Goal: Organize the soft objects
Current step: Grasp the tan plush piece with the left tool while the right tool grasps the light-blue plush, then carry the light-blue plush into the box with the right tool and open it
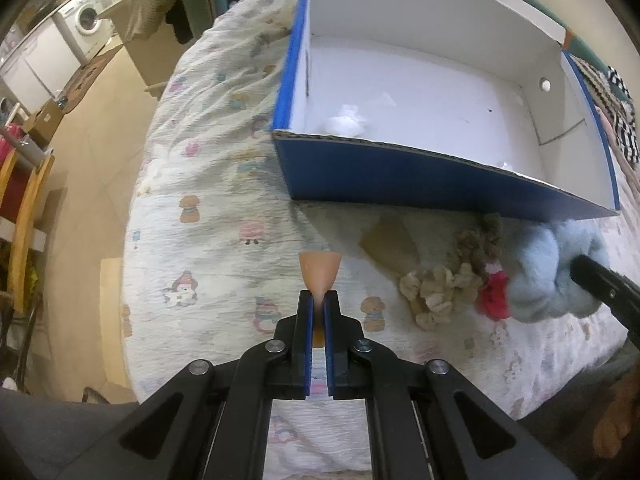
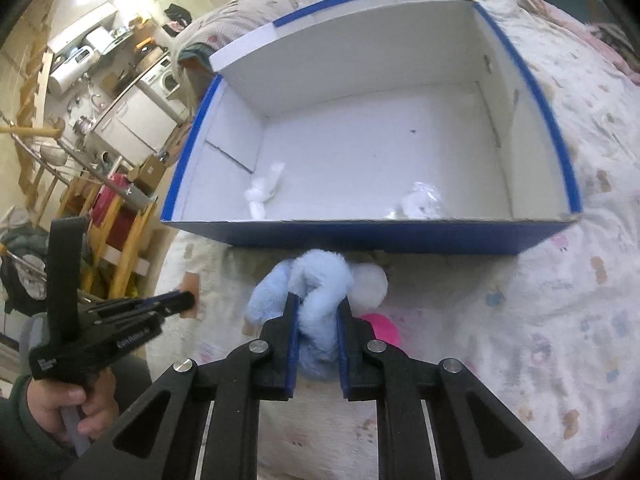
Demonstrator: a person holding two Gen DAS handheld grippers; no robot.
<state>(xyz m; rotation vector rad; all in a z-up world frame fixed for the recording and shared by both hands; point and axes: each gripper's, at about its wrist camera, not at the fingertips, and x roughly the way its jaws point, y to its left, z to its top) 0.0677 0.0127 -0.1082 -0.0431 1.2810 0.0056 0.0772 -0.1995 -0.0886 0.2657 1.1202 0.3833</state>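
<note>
A blue cardboard box (image 1: 400, 176) with a white inside stands on the bed; it also shows in the right wrist view (image 2: 400, 236). Two small white soft items (image 2: 264, 190) (image 2: 420, 202) lie inside it. My left gripper (image 1: 319, 300) is shut on a peach-coloured sponge (image 1: 320, 270), held above the quilt in front of the box. My right gripper (image 2: 318, 304) is shut on a fluffy light-blue scrunchie (image 2: 320, 280) just before the box's front wall. A beige scrunchie (image 1: 440, 284), a red one (image 1: 494, 296) and a pink one (image 2: 384, 330) lie on the quilt.
The bed's quilt (image 1: 208, 184) has a cartoon print. Its left edge drops to a tiled floor (image 1: 92, 152) with wooden racks (image 2: 120, 240) and a washing machine (image 1: 86, 20). A white pompom (image 2: 370, 282) lies by the box.
</note>
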